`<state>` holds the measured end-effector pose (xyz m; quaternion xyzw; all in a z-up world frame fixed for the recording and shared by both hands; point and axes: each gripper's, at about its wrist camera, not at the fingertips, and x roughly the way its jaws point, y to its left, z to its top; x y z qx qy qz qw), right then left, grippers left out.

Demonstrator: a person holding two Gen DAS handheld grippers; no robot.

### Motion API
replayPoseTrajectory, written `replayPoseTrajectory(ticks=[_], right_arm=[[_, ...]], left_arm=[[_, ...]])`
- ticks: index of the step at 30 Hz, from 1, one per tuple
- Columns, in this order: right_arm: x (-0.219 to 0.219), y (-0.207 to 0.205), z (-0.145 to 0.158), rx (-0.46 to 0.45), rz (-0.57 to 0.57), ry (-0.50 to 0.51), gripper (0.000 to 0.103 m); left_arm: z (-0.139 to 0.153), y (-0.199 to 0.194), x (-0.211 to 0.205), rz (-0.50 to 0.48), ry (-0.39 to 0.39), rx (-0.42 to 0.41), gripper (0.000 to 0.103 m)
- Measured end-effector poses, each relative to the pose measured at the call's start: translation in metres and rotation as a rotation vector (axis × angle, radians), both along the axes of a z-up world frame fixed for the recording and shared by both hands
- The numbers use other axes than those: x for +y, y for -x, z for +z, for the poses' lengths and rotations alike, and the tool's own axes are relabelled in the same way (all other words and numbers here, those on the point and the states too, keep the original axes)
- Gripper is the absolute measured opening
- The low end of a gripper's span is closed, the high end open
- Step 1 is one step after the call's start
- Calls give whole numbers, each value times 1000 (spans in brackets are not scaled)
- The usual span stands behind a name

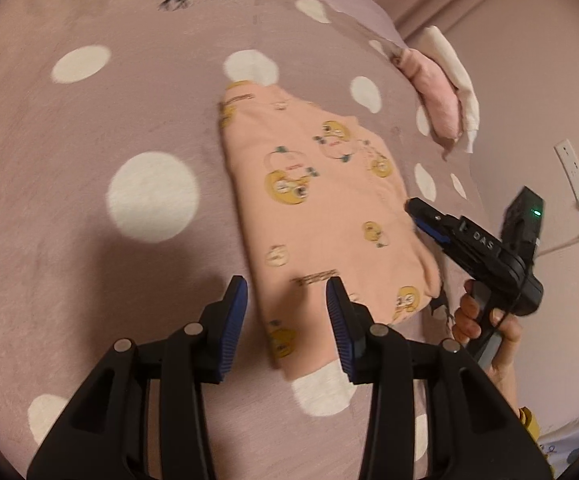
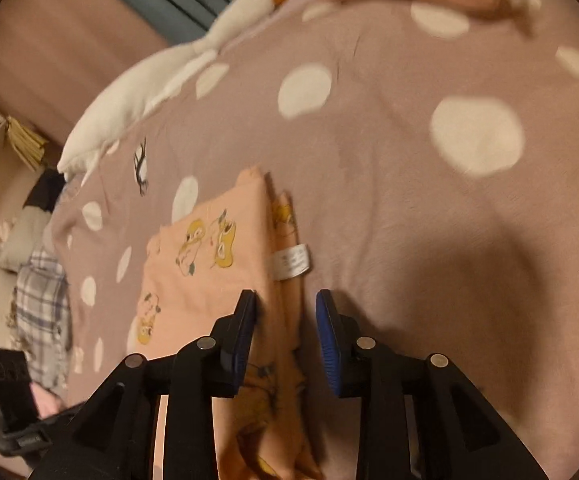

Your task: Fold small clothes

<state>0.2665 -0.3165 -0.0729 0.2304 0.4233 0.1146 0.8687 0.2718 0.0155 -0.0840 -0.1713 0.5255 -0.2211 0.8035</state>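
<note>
A small peach garment with yellow cartoon prints (image 1: 321, 208) lies folded flat on the mauve dotted bedspread (image 1: 89, 128). My left gripper (image 1: 287, 292) is open, its jaws apart just above the garment's near edge, holding nothing. My right gripper (image 1: 417, 216) shows in the left wrist view at the garment's right edge, jaws nearly together with no cloth between them. In the right wrist view its jaws (image 2: 285, 304) stand apart over the garment's (image 2: 209, 272) folded edge, near a white label (image 2: 291, 266).
A folded pink and white cloth pile (image 1: 445, 92) lies at the bed's far right edge. A white goose plush (image 2: 161, 68) lies along the bed's far side. A wall socket strip (image 1: 577, 184) is on the right wall. Plaid cloth (image 2: 41, 312) lies beside the bed.
</note>
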Motion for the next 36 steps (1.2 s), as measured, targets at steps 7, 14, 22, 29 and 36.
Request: replayPoseTrajectory(ticks=[7, 14, 22, 29, 36], right_arm=[[21, 47, 41, -217, 157, 55, 30], [64, 62, 3, -158, 314, 224, 24], [62, 54, -15, -91, 335, 245, 23], [47, 57, 0, -151, 291, 112, 23], [48, 49, 2, -170, 273, 98, 23]], left_arm=[[-4, -20, -29, -21, 10, -17, 40], [-26, -46, -52, -19, -67, -25, 37], [-19, -67, -39, 10, -31, -24, 32], [-25, -113, -39, 88, -45, -11, 32], [-41, -140, -29, 160, -14, 10, 31]])
